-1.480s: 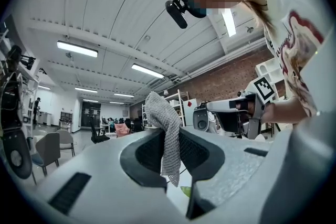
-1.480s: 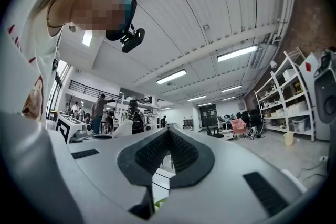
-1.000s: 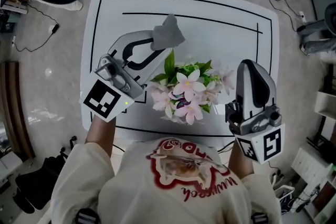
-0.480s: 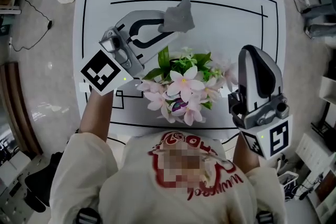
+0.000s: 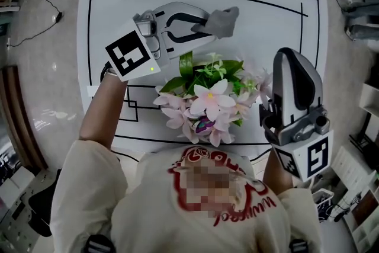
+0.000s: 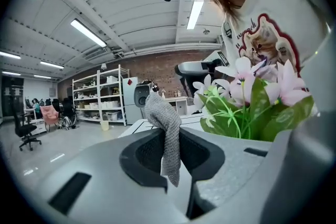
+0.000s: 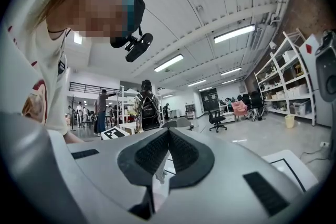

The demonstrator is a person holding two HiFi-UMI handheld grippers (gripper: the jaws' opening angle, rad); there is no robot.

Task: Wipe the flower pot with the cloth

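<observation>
Grey knitted cloth (image 5: 222, 22), limp and crumpled, is hanging pinched in the left tongs (image 5: 208, 22) over the white tabletop (image 5: 266, 3), just beyond the pink blossoms (image 5: 208, 101) hiding the flower pot. Right tongs (image 5: 291, 65) are sitting pressed together beside the blossoms.

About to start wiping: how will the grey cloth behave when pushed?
Likely floppy: the cloth folds over and droops from the left tongs. Probably light: a pinch at one spot carries all of it. Its knit looks grippy, so it may drag and bunch rather than slide.
</observation>
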